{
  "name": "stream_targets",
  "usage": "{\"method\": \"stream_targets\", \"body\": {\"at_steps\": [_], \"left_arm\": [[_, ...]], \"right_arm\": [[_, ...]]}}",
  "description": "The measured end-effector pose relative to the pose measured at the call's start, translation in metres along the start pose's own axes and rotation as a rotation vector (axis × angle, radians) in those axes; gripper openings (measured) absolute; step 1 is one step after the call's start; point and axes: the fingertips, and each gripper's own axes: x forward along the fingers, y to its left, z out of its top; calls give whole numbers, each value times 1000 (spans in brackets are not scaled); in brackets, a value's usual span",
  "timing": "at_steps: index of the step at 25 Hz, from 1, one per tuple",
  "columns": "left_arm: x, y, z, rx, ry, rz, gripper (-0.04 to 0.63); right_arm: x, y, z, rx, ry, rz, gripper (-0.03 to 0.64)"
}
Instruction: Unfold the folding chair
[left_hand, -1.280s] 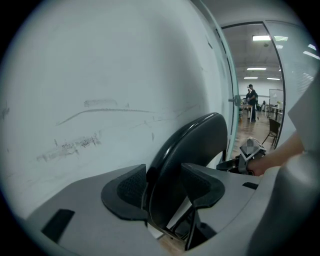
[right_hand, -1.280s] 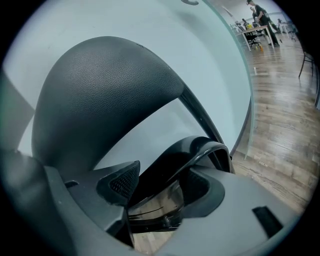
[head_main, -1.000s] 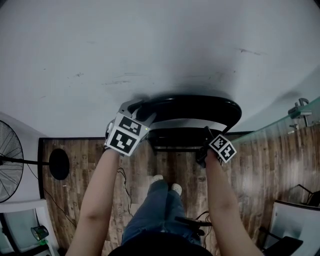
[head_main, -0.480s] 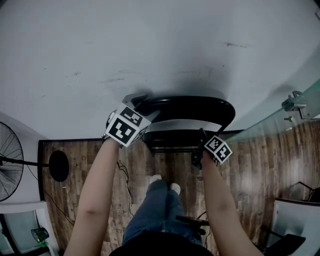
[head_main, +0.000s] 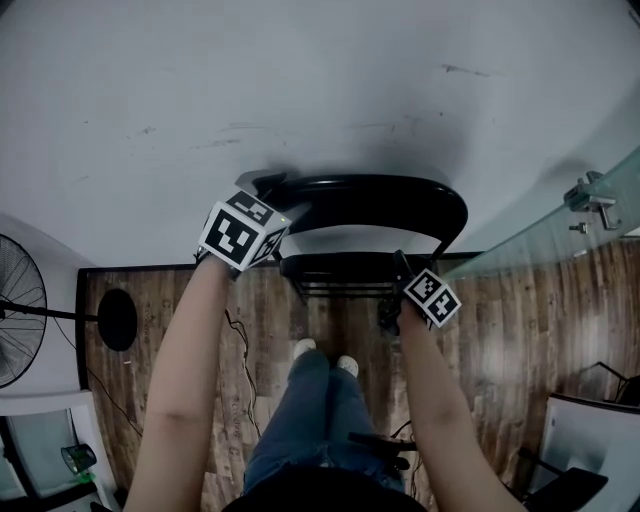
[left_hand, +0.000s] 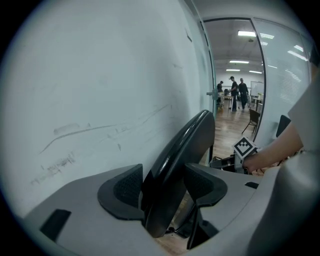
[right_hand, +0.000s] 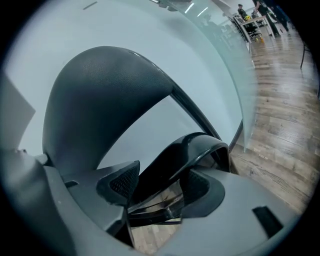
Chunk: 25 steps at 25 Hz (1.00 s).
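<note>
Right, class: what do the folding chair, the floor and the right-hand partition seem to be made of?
Chair: likely moulded plastic, glossy black, judging by its smooth curves and highlights. Floor: wood or wood-look planks, with visible grain and seams. Partition: glass, greenish and see-through.

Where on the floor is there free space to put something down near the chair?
Bare wooden floor lies between the folding chair and the glass partition. Left, between fan base and feet, a cable crowds it.
</note>
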Motion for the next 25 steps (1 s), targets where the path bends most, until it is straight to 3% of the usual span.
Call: {"method": "stream_targets", "body": {"at_steps": [19, 25], "left_arm": [[9, 7, -6, -30, -77, -82, 245], [16, 11, -10, -31, -81, -104, 242]], "right_arm": [[-37, -16, -30, 7, -90, 0, 257], [-49, -34, -50, 18, -120, -88, 307]]}}
